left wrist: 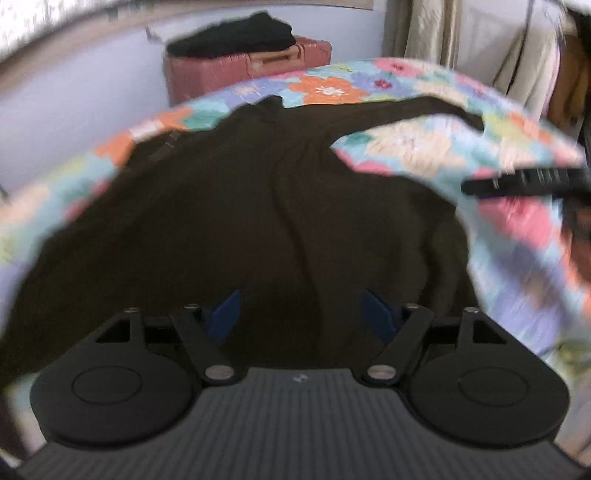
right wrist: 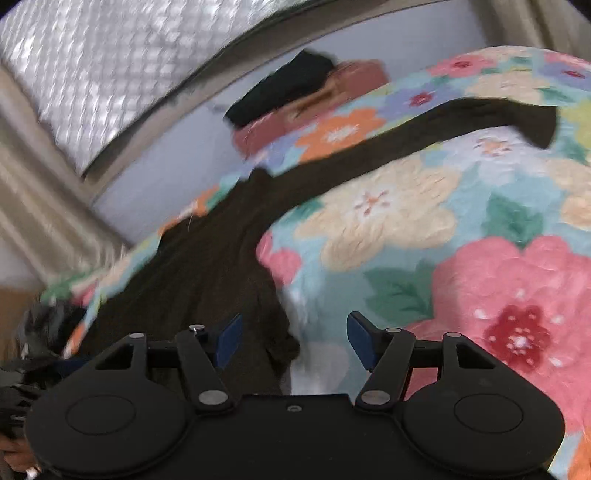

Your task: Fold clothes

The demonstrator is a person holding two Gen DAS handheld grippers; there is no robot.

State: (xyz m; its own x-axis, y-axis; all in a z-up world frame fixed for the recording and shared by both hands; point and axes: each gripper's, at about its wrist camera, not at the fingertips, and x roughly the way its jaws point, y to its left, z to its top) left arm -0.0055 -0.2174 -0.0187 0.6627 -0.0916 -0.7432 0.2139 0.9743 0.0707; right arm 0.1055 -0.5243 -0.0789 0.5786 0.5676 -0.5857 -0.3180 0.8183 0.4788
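A: How does the dark brown long-sleeved top (left wrist: 229,221) look?

B: It lies spread on the bed's floral quilt (left wrist: 413,147), body flat with soft lengthwise creases, neckline toward the far edge. In the right wrist view one sleeve (right wrist: 443,122) stretches straight out across the flowers, cuff well away from the body.

A: And each hand-held gripper?

B: The left hand-held gripper (left wrist: 301,314) hovers over the body, blue pads (left wrist: 225,314) spread apart, nothing between them. The right hand-held gripper (right wrist: 293,341) is spread too, above the top's side edge, holding nothing.

A: Behind the bed?

B: A pink suitcase (left wrist: 229,70) carrying folded black clothes (left wrist: 236,35).
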